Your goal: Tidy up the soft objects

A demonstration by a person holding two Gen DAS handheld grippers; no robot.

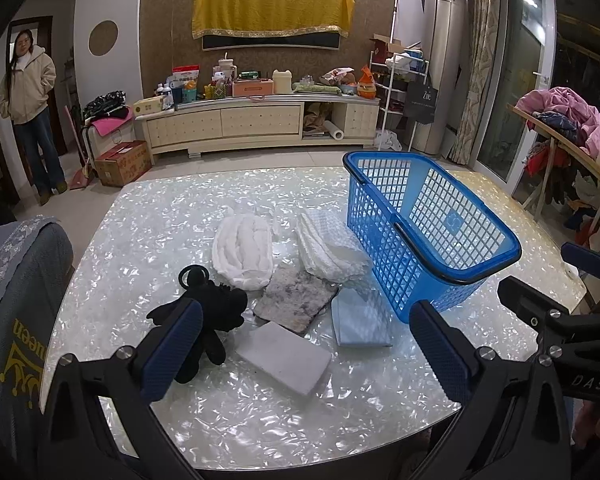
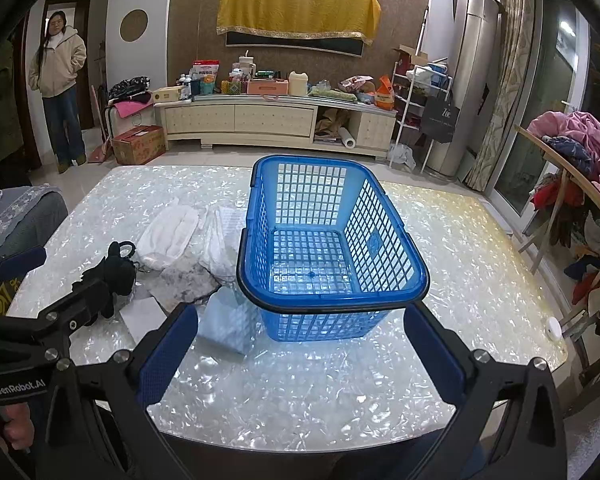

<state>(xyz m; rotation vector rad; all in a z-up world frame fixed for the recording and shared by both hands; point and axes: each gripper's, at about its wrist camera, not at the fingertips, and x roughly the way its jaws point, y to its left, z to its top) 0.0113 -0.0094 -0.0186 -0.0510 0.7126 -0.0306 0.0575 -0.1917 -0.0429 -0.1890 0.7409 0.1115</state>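
Right wrist view: both claws, left claw [image 1: 306, 320] and right claw [image 2: 300, 330], spread wide; blue basket [image 2: 388, 220] stands mid-table [image 2: 480, 248].

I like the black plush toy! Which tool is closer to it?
Left. The left tool hovers open just beside the black plush toy; the right tool faces the blue plastic basket, farther away.

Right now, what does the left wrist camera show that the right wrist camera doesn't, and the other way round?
Only the left wrist view shows the white foam block whole, and the grey mottled cloth clear of the left gripper, which is open.

Only the right wrist view looks down onto the blue basket floor, which is bare, and shows a small white disc near the table edge. The right gripper is open.

Both show the black plush toy, the white towels and the pale blue cloth.
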